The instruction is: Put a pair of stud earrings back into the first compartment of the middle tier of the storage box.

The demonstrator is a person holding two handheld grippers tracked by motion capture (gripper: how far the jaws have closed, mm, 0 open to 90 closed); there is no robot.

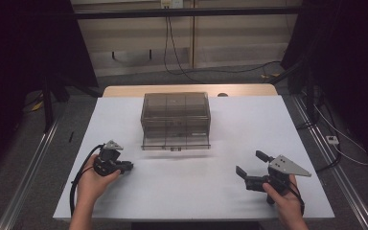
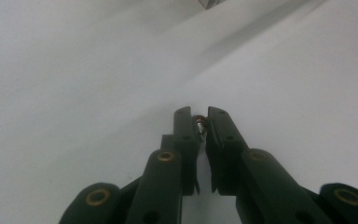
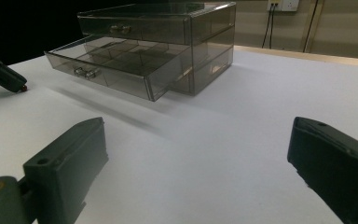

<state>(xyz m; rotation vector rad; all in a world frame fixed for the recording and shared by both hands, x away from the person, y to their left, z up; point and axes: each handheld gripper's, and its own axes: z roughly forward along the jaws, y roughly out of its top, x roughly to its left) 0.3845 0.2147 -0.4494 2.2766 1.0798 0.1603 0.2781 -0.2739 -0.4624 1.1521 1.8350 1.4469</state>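
Two tools were in play, one in each hand, and one smoky clear drawer box (image 1: 175,120) stood on the bench (image 1: 191,191) toward the middle of its far edge. The box had stacked drawers; one lower drawer (image 3: 116,65) was pulled out toward the near edge, its inside split into compartments, and small metal knobs (image 3: 86,72) showed on its front. The left tool (image 1: 127,166) lay low near the bench's left edge, just off the box's near left corner, clenched on one small reddish-brown thing (image 2: 200,126) that sat between the tips of its nearly closed jaws. That thing was mostly hidden by the pads, and what it was could not be made out. The right tool (image 1: 250,167) rested toward the near right corner, well apart from the box, released, with its two jaws spread wide and nothing between them. In the right gripper view the left tool's tip (image 3: 9,79) was cut off at the frame edge, a red speck at its end. Whether the drawer compartments held anything could not be told through the tinted walls. The bench top was plain white and matt, with a strip of pale wood (image 1: 187,90) along its far edge. Beyond it lay grey floor, black cables (image 1: 182,72) trailing from a wall socket (image 1: 171,4), pale wall panels, and dark curtains at both sides.
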